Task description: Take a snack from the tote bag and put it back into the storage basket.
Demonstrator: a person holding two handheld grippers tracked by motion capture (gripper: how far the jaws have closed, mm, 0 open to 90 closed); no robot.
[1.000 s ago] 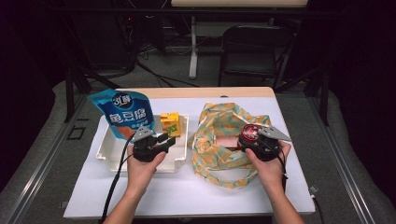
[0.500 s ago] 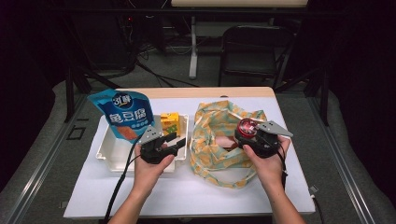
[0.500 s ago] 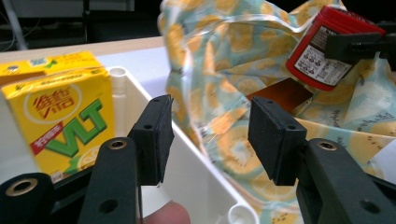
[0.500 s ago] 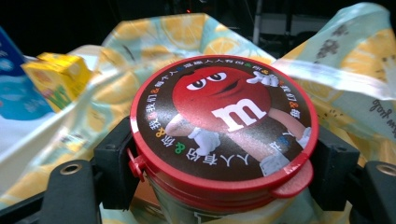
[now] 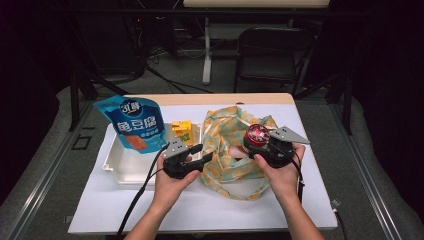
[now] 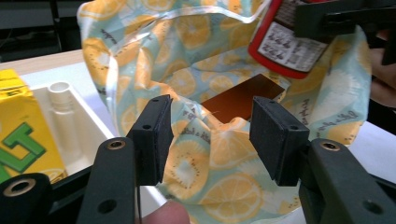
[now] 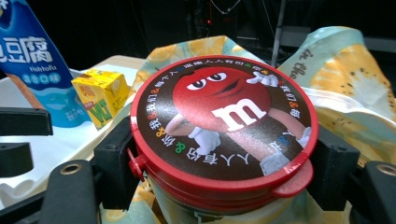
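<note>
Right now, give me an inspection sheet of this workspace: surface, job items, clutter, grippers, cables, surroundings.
Surface: table under a white cover, wood edge at the far side.
Job's things: red round tin held above the open fruit-print bag; something brown lies inside the bag.
Clutter: white tray with a blue pouch standing in it and a yellow carton.
Grippers: right gripper clamped on the tin's sides; left gripper at the bag's rim, jaws apart after just opening, cloth between them but not pinched.
Cables: black cable trails from the left gripper off the near edge; more cables on the floor behind.
Surroundings: dark room, black chair and a table leg beyond.
</note>
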